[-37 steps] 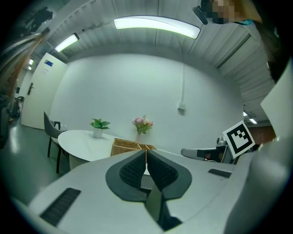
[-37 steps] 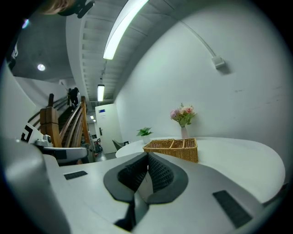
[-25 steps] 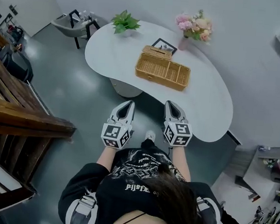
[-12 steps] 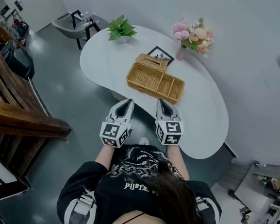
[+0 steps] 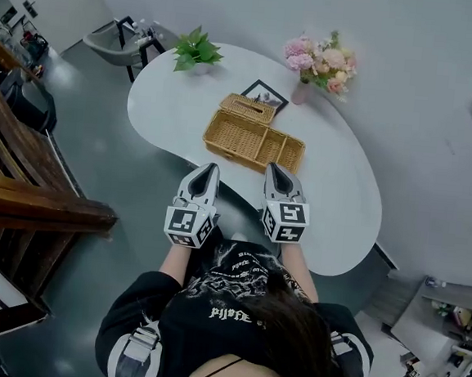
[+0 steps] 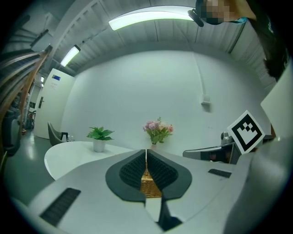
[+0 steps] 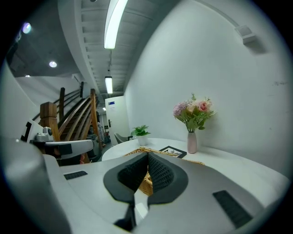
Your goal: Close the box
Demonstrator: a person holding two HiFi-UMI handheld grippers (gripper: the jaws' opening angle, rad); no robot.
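Office lounge: white table (image 5: 169,112), flower vase (image 5: 299,91), wooden staircase (image 5: 22,198).

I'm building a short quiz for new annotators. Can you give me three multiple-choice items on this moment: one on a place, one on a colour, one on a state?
1. Where does the framed picture lie?
A) on the table, behind the wicker box, beside the vase
B) inside the box
C) on the floor

2. What colour is the table top?
A) black
B) white
C) wood brown

3. How do the left tool and the right tool stand?
A) both wide apart
B) left shut on the lid
C) both shut, empty

Answers: 1 A, the head view shows it flat there. 2 B, the top is plain white. 3 C, each tool's pads meet with nothing between them.
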